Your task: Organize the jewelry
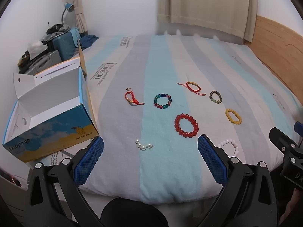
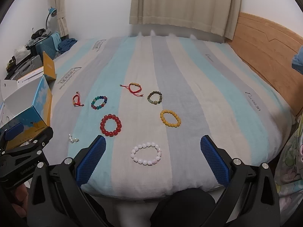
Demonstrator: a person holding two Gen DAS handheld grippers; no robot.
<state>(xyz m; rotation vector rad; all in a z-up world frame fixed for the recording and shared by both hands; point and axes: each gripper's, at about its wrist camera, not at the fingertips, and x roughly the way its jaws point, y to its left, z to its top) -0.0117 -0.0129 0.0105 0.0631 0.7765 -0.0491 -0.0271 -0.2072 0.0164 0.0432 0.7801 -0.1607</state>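
Note:
Several bracelets lie spread on a striped bed (image 1: 161,179). Nearest are a red bead bracelet (image 1: 186,125), a short pearl string (image 1: 144,145) and a pale pink bead bracelet (image 2: 146,153). Farther back lie a yellow bead bracelet (image 2: 170,118), a multicoloured bead bracelet (image 1: 162,101), a dark olive bead bracelet (image 2: 155,97) and two red cord bracelets (image 1: 132,98) (image 2: 135,88). An open blue and yellow box (image 1: 49,117) with a white inside stands at the left. My left gripper (image 1: 150,141) is open above the near edge, nothing between its fingers. My right gripper (image 2: 152,141) is open too, over the pink bracelet.
A wooden headboard (image 2: 265,53) runs along the right side. Suitcases (image 1: 62,43) with clutter and a blue desk lamp (image 1: 68,7) stand beyond the box at the left. Beige curtains (image 2: 180,5) hang behind the bed. Flowered fabric (image 2: 291,160) is at the right edge.

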